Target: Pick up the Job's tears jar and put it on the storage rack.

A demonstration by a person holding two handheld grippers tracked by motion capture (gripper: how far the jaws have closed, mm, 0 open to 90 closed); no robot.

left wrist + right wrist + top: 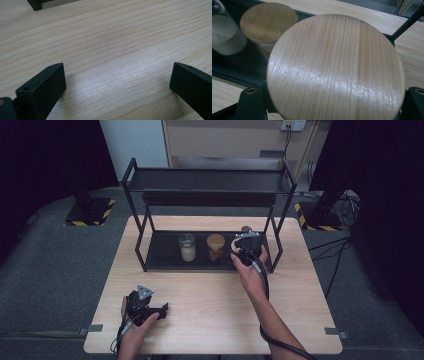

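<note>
I see right tongs [334, 100] clamping upright round wooden-lidded jar [335, 67]; three jars total on black rack [160, 255]; left tongs [117, 82] wide, bare.

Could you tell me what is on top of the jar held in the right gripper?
A round wooden lid caps that jar, seen from above between the right gripper's jaws. The lid covers the jar's body and contents, so neither can be made out.

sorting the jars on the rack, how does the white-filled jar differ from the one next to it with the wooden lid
The white-filled jar holds white powder; the wooden-lid jar holds something orange-brown. The white-filled jar's top looks clear and glassy; the wooden-lid jar's is flat pale wood. Both stand upright on the rack's lower shelf, similar in size.
</note>
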